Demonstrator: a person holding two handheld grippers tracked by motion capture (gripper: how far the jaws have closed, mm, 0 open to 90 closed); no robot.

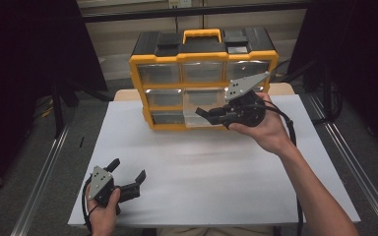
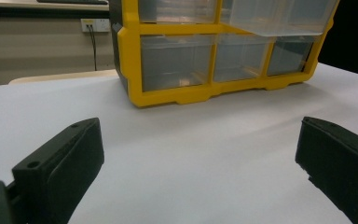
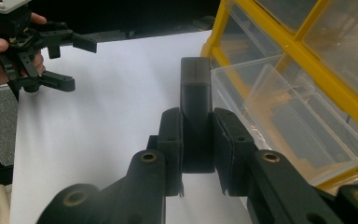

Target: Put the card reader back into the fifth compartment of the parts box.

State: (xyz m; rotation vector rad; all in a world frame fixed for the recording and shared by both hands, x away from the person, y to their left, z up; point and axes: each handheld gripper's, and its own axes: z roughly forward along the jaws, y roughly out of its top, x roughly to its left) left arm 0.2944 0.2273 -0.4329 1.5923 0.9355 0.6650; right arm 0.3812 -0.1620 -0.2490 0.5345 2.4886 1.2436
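a yellow and black organizer (image 1: 203,78) with clear drawers stood at the far middle of the white table (image 1: 211,172), and everything else is placed against it. its middle drawer (image 1: 204,110), in the centre column, was pulled out toward the person, open at the top.

the right gripper (image 1: 211,114) was held up just in front of the organizer, at the open drawer's front edge, with the right hand (image 1: 261,125) wrapped around its body. in the right gripper view its jaws were closed tight on a small dark rectangular block (image 3: 196,116), which stood up between the pads, just beside the drawer's clear wall. whether the block touched the drawer cannot be told.

the left gripper (image 1: 128,174) sat well apart from the organizer, near the table's front left corner, held low by the left hand (image 1: 103,209). its jaws were spread wide with nothing between them, and in the left gripper view they pointed toward the organizer's lower front across bare table.
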